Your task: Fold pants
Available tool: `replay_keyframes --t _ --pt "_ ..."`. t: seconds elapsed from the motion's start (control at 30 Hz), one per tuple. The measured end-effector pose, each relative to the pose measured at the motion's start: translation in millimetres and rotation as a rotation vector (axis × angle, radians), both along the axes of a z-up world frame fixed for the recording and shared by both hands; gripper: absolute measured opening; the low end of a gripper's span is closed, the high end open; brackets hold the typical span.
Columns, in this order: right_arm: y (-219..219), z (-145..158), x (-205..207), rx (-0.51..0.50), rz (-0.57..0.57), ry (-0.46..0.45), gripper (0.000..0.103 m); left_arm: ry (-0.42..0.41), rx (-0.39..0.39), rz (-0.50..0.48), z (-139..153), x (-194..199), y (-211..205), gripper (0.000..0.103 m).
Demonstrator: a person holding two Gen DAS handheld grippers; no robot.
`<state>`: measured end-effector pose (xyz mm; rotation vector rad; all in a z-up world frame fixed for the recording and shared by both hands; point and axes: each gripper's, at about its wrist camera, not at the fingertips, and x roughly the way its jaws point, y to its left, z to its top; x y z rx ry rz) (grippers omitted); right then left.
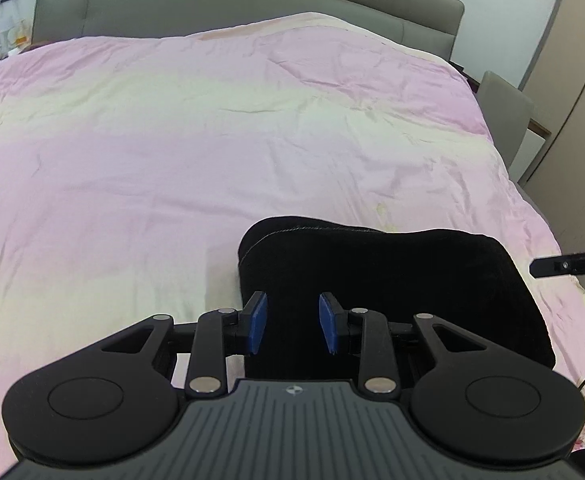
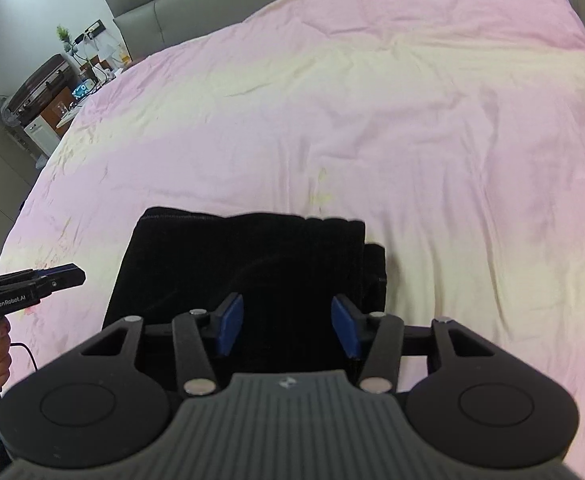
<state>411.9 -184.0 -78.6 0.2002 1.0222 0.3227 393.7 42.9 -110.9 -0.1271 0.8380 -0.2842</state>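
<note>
The black pants (image 1: 392, 280) lie folded into a compact block on the pink bed cover near its front edge; they also show in the right wrist view (image 2: 252, 264). My left gripper (image 1: 292, 322) is open and empty, its blue pads over the pants' left part. My right gripper (image 2: 286, 326) is open and empty, held above the pants' near edge. The right gripper's tip (image 1: 572, 266) shows at the right of the left wrist view. The left gripper (image 2: 32, 282) shows at the left of the right wrist view, held by a hand.
The pink and cream bed cover (image 1: 212, 140) spreads wide beyond the pants. A grey headboard (image 1: 252, 4) stands at the back. A chair (image 1: 508, 120) is at the bed's right side. A cluttered side table (image 2: 60, 92) stands left of the bed.
</note>
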Motion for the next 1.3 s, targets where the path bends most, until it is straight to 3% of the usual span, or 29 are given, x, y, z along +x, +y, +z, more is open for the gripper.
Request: replay_keyframes --t 0.1,0.23,0.33,0.47,0.53,0.63,0.77,0.87,1.0,1.13,1.3 --pt "7 2 13 -0.021 0.020 -0.042 0.040 0.001 0.016 -0.015 -7 20 -16 0.035" --pt "16 -22 37 -0.071 0.016 0.007 0.032 0.049 0.031 -0.006 -27 55 -25 0.033" --pt "24 -53 49 -0.116 0.034 0.052 0.032 0.080 0.067 0.006 -41 79 -29 0.032" --pt "44 -69 53 -0.237 0.112 0.018 0.033 0.149 0.156 0.011 -65 106 -37 0.023" --pt "50 -78 59 -0.254 0.124 0.011 0.034 0.199 0.191 0.007 -82 116 -41 0.020" --pt "53 -87 67 -0.259 0.122 0.002 0.034 0.197 0.257 -0.012 -94 124 -53 0.015" --pt "52 -91 72 -0.259 0.108 -0.007 0.034 0.223 0.256 0.011 -95 132 -53 0.013" --pt "53 -84 64 -0.263 0.112 -0.027 0.035 0.171 0.297 -0.010 -78 119 -56 0.013" --pt "47 -58 31 -0.238 0.105 -0.104 0.035 0.095 0.300 -0.009 -43 85 -47 0.026" --pt "38 -33 -24 -0.199 0.095 -0.174 0.035 0.051 0.307 -0.041 -16 42 -35 0.031" --pt "33 -35 -84 -0.165 0.101 -0.204 0.035 0.018 0.324 -0.120 7 -32 -35 0.047"
